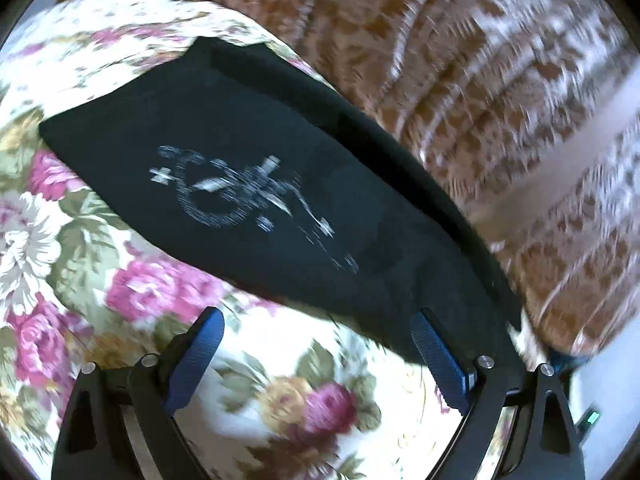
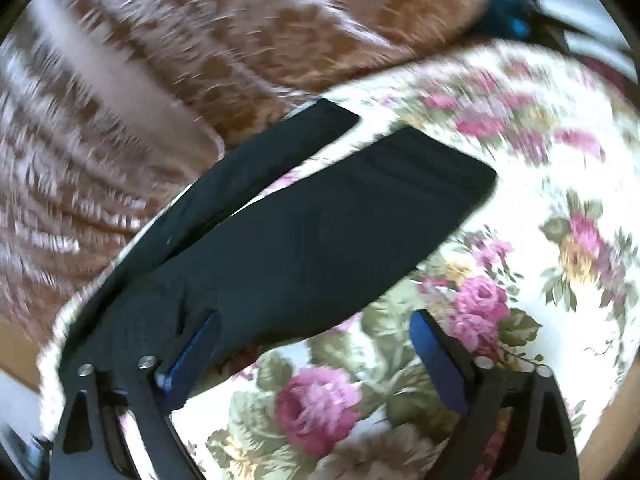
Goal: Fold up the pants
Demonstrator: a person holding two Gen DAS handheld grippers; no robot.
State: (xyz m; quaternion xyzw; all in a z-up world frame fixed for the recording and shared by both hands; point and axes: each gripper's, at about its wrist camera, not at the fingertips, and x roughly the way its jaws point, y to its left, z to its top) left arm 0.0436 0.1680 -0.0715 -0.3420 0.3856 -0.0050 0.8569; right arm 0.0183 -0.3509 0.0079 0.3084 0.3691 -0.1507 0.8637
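Observation:
Black pants (image 1: 248, 168) with a white print (image 1: 240, 196) lie flat on a floral cloth (image 1: 132, 288). My left gripper (image 1: 320, 334) hovers open at their near edge. Its right finger (image 1: 434, 344) overlaps the dark hem, and its left finger sits over bare floral cloth. In the right wrist view the same pants (image 2: 320, 236) spread two legs toward the upper right. My right gripper (image 2: 314, 338) is open. Its left finger (image 2: 198, 340) is over the black fabric and its right finger is over the floral cloth (image 2: 500, 320). Nothing is pinched in either gripper.
A brown and white patterned fabric (image 1: 460, 80) lies beyond the edge of the floral cloth, seen also as brown patterned fabric (image 2: 140, 60) in the right wrist view. A blue object (image 2: 508, 4) sits at the far top right. Both views are blurred by motion.

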